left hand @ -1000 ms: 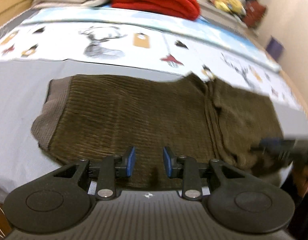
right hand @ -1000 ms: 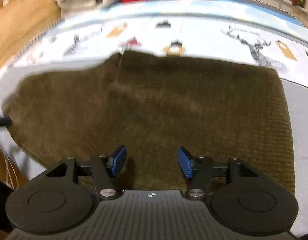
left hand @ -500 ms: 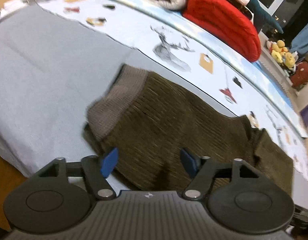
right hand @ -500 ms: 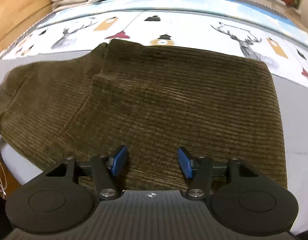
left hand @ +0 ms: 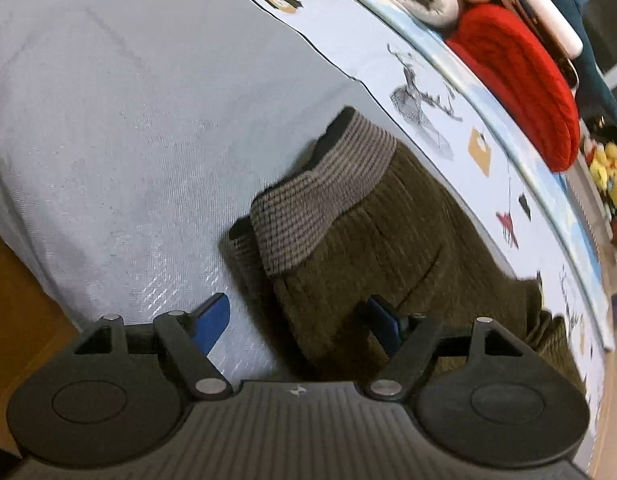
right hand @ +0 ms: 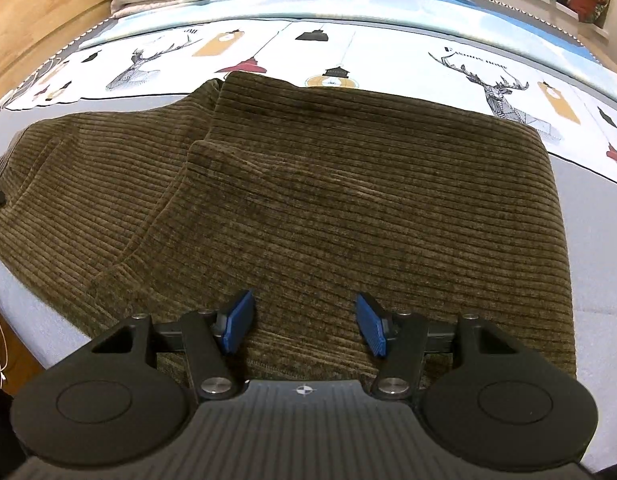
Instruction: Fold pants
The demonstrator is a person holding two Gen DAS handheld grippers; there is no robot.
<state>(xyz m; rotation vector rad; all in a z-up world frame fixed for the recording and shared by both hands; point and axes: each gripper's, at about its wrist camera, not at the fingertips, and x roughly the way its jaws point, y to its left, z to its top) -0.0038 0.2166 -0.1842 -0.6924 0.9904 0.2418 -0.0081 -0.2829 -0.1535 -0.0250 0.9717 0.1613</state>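
The left tongs (left hand: pixel 298 324) have just been opening and now stand wide, gripping nothing; their blue pads straddle the near corner of the olive-brown ribbed corduroy pants (left hand: pixel 392 248), one pad over the bare grey bed sheet (left hand: pixel 108 120), the other over the cloth. Just beyond them lies the striped grey-brown knitted waistband (left hand: pixel 320 196), its end curled up with a dark opening showing. The right tongs (right hand: pixel 304 324) hang partly open and empty over the doubled part of the pants (right hand: pixel 348 200), where one layer lies across another with a rounded folded edge toward the left.

The pants lie flat on the bed, near its front edge, with the deer-printed white bedcover (right hand: pixel 388 44) behind them.

The likely slip: closing here, the left tongs may catch only the top layer at the waistband, or pinch the sheet along with it, so the next fold drags the bedding or opens the stack. With nothing pinning the doubled end, a pull from the left could also skew it or slide the pants toward the bed edge.
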